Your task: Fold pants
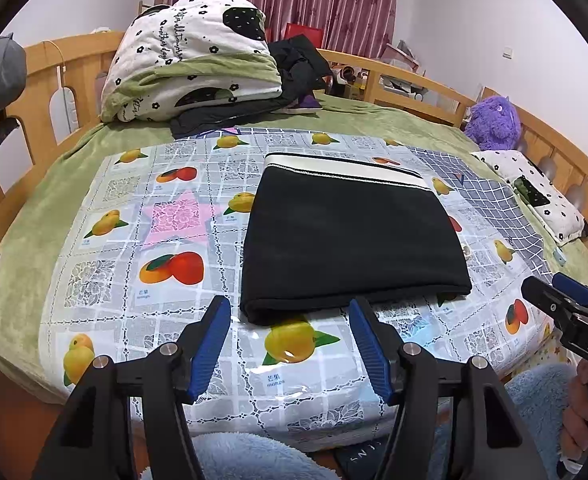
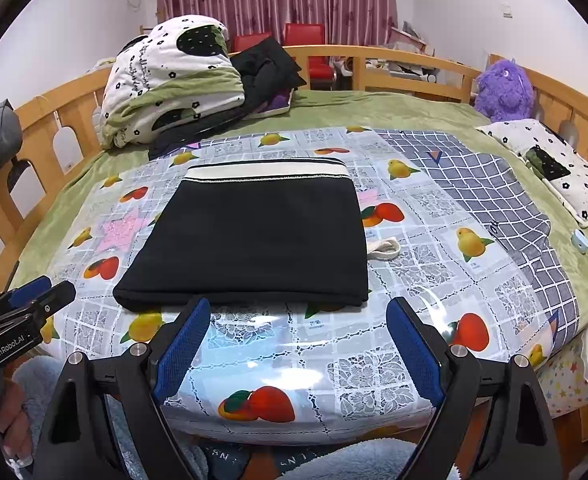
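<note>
Pants: we log one pair of black fabric pants with a cream and black striped waistband (image 1: 349,236), folded into a flat rectangle, its folded edge lying just beyond the fingertips of both tongs, the waistband on the side away from them.
Cover: we see a glossy plastic sheet printed with mangoes and lace squares (image 1: 166,280) under the pants and under both tongs.
Left tongs: we record the left gripper (image 1: 290,320) with its blue ribbed pads apart, nothing between them, poised over the near edge of the sheet, just short of the pants.
Right tongs: we record the right gripper (image 2: 297,316) with its pads wide apart and empty, likewise just short of the folded edge.
Loop: a small cream cloth loop (image 2: 383,247) pokes out at the pants' right side, ahead of the right tongs.
Beyond the tongs, left: a folded white and green flower-print quilt (image 1: 190,60) with dark clothes beside it.
Beyond the tongs, right: a purple plush toy (image 2: 503,90) and a white flower-print pillow (image 2: 553,168).
Hands: we see one hand (image 1: 579,412) gripping the right handle.
</note>
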`<action>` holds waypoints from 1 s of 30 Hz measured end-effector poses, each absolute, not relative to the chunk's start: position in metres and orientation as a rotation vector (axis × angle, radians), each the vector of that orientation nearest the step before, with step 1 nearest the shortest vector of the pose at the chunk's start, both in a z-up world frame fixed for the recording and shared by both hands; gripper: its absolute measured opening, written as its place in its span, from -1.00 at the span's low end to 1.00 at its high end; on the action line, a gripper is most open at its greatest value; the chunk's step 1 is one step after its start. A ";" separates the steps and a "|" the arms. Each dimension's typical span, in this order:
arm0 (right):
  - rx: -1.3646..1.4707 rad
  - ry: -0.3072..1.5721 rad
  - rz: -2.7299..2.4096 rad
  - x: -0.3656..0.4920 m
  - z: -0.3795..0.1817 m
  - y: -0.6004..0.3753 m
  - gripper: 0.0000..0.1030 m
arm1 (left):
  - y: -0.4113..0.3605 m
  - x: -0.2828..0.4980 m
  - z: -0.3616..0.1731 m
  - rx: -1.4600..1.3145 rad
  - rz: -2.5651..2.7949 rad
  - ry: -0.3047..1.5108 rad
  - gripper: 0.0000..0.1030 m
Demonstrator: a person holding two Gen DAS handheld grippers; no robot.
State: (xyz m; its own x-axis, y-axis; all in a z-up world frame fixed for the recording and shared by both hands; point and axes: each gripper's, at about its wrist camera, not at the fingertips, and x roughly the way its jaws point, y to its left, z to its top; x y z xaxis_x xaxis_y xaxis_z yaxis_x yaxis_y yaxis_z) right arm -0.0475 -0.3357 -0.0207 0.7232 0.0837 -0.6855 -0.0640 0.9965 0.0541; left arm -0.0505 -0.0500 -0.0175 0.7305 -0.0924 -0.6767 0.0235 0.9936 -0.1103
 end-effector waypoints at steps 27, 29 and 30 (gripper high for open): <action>0.005 0.754 0.087 -0.048 -0.021 -0.331 0.72 | -0.050 -0.051 -0.017 -0.095 -0.063 0.747 0.18; 0.006 0.755 0.089 -0.048 -0.021 -0.331 0.72 | -0.050 -0.051 -0.017 -0.095 -0.063 0.747 0.18; 0.006 0.754 0.088 -0.048 -0.021 -0.331 0.72 | -0.050 -0.051 -0.017 -0.095 -0.062 0.747 0.18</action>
